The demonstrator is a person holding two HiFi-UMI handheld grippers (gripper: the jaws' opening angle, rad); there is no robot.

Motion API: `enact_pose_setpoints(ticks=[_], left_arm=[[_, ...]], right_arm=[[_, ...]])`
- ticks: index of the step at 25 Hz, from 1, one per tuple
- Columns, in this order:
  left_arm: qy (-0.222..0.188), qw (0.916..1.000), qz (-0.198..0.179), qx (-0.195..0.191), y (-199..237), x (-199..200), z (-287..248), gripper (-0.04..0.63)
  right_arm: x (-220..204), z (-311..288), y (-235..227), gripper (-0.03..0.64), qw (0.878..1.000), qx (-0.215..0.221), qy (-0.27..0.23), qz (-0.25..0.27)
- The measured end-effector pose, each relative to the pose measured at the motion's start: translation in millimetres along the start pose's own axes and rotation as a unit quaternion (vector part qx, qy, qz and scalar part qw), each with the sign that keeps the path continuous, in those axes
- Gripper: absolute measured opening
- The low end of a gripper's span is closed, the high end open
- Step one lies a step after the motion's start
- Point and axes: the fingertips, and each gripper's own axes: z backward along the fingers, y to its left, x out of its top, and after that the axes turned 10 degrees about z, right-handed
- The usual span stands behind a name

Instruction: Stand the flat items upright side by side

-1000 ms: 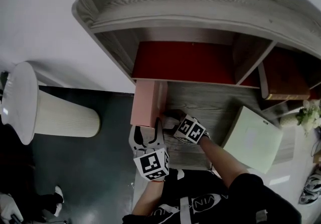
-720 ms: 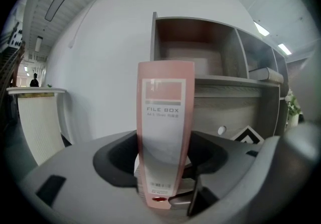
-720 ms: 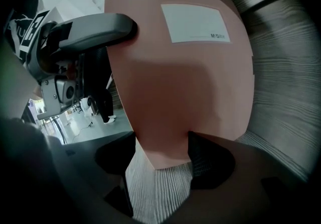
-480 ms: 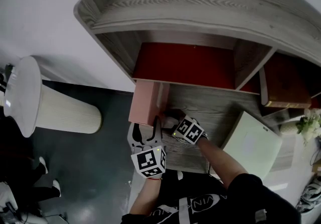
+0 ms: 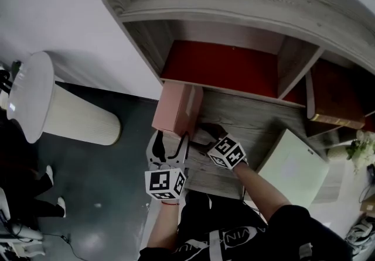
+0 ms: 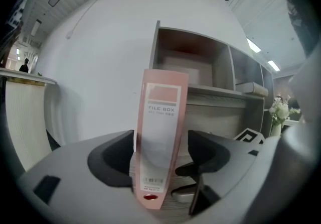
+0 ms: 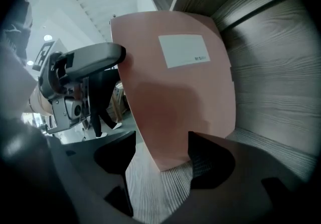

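Pink file box (image 5: 176,109) upright at bench (image 5: 252,128) 9 o'clock edge, my left hand-held gripper (image 6: 159,160) jaws just opening, loose astride its spine at 12 o'clock, my right hand-held gripper (image 7: 159,160) open at its lower corner

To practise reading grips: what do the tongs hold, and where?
Nothing. The left tongs have just been opening around the pink file box's spine; the right tongs stand open at its side.
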Motion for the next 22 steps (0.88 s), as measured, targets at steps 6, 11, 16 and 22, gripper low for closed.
enact_pose_setpoints(ticks=[6, 11, 16, 22], left_arm=[[0.000, 0.9998, 0.019, 0.001, -0.5, -6.7, 27.9, 0.331], [0.003, 0.9996, 0.021, -0.021, -13.3, -13.6, 50.5, 0.331], [0.017, 0.9972, 0.041, -0.061, -36.0, -30.6, 72.3, 0.331], [0.034, 0.9887, 0.041, -0.140, -85.2, -48.5, 101.5, 0.331]], right_arm=[[9.2, 30.6, 13.5, 0.334, 0.999, -0.037, -0.027, -0.006], [19.7, 73.7, 31.0, 0.334, 0.995, -0.082, -0.050, -0.013], [14.4, 128.2, 56.8, 0.334, 0.989, -0.132, -0.065, -0.028], [-12.0, 199.1, 91.2, 0.334, 0.973, -0.215, -0.071, -0.041]])
